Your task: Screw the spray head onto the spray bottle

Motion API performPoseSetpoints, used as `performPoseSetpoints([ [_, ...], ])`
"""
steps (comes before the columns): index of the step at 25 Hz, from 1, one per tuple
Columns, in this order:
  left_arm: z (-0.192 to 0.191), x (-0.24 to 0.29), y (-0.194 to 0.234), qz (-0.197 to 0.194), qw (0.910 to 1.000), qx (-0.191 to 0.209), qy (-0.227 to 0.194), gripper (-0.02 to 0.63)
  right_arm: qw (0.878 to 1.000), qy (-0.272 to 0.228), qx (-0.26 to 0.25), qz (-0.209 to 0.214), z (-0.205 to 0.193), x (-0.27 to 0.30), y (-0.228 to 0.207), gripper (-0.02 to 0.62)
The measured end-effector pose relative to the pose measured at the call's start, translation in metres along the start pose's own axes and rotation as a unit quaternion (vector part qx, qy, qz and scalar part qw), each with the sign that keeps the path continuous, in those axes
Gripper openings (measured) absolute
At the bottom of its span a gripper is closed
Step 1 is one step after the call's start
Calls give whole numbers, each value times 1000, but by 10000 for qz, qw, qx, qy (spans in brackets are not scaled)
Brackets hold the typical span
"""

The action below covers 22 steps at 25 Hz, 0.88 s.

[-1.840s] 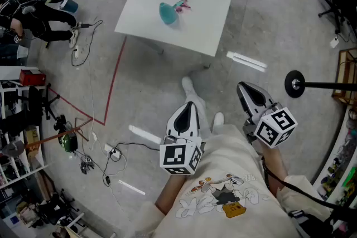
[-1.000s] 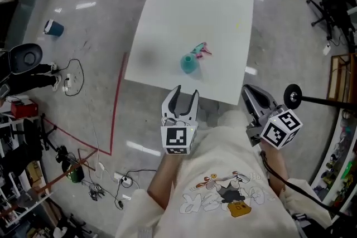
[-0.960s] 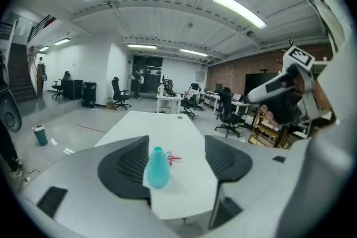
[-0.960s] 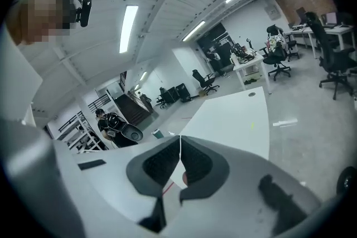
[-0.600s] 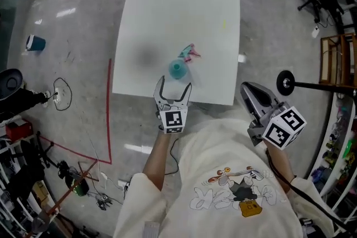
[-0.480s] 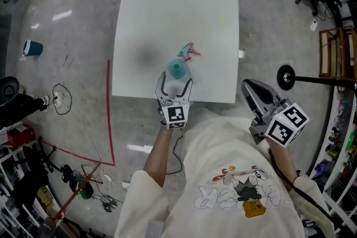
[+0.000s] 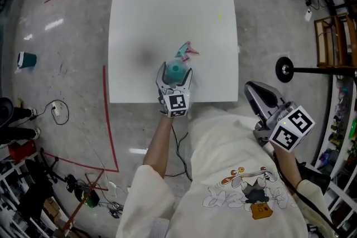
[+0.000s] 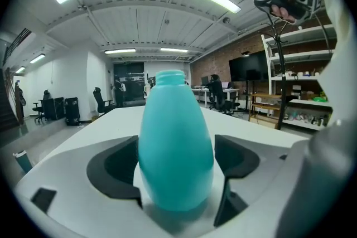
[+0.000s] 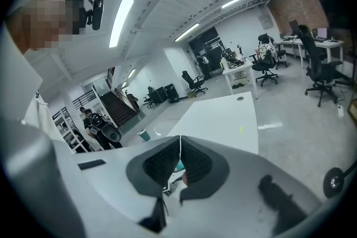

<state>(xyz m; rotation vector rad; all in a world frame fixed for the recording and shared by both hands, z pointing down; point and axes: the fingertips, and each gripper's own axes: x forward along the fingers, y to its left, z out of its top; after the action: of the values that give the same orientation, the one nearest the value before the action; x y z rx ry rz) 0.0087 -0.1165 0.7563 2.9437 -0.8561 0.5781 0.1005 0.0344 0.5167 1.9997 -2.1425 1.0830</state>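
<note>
The left gripper has its jaws apart with the bottle standing upright between them; both pads sit very close to its sides, though a firm clamp cannot be confirmed. The right gripper is pressed shut on nothing and hangs off the table at the lower right of the head view, well apart from the work. The spray head lies on its side on the table, just beyond the bottle, a little above centre in the head view. The bottle is smooth, egg-shaped and narrow at the base, so an uneven squeeze would likely tip it or pop it out of the pads (and it stands near the table's lower edge, so a knock toward the person could send it off). A forward nudge could also push it into the spray head. The bottle shows no label or brand. The only print is the square markers on the gripper cubes and a cartoon on the person's shirt, with no readable words.
</note>
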Motion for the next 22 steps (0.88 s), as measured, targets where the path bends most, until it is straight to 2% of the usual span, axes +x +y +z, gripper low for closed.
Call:
performPoseSetpoints([
  [8, 7, 15, -3, -132, 9999, -59, -5, 405, 10000, 16, -11, 29, -2, 1, 8, 8],
  [13, 7, 16, -3, -111, 9999, -17, 114, 400, 9999, 85, -63, 119, -4, 4, 12, 8],
  [17, 24, 1, -8, -40, 9998, -45, 188, 399, 9993, 200, -149, 280, -3, 5, 10, 8],
  [20, 38, -23, -3, 40, 9998, -56, 173, 399, 9976, 435, -169, 511, -5, 27, 12, 8],
  [22, 48, -38, 1, 93, 9998, -53, 147, 399, 9937, 839, -160, 726, -9, 54, 12, 8],
])
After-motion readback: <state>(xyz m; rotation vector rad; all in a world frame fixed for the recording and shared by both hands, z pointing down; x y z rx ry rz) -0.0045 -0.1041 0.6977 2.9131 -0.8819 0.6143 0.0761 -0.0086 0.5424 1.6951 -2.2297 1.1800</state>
